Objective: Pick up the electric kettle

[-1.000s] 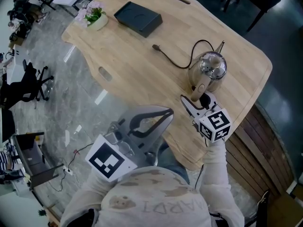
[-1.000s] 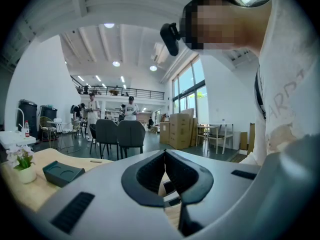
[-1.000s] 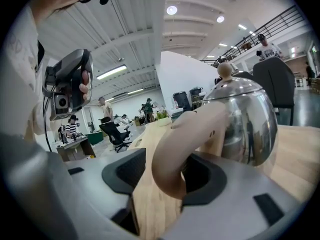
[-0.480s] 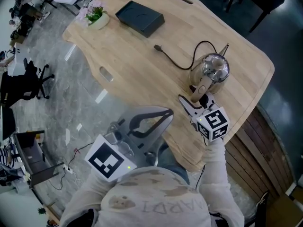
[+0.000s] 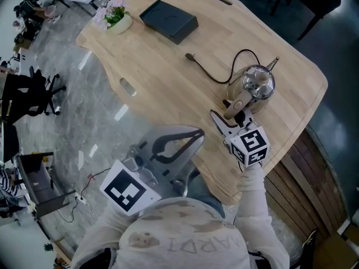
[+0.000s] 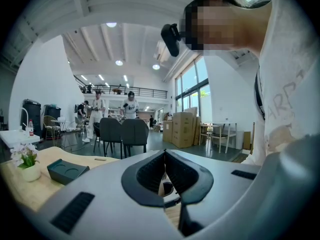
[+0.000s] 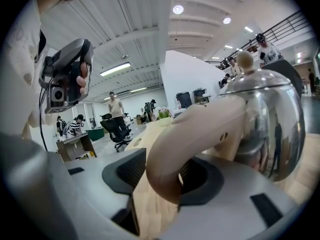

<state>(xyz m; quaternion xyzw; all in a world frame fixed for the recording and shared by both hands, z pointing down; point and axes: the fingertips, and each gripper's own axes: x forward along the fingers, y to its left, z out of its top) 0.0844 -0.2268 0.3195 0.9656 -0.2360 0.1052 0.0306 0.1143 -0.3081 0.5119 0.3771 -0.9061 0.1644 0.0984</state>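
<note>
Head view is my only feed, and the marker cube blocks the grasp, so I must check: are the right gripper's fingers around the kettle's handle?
Observer: Yes. In the right gripper view the handle of the electric kettle sits between the right gripper's fingers, both touching it.
Operator: And the left gripper?
Observer: The left gripper view shows the left gripper with fingers together, nothing between them.

**Bright, even light, strong fisheye**

We see a bright hall lit by ceiling lamps and tall windows. Shadows on the table are faint and soft. The electric kettle mirrors the room in its steel. Both gripper views bend hard toward dark round corners; we find the kettle's near handle slightly blurred.
</note>
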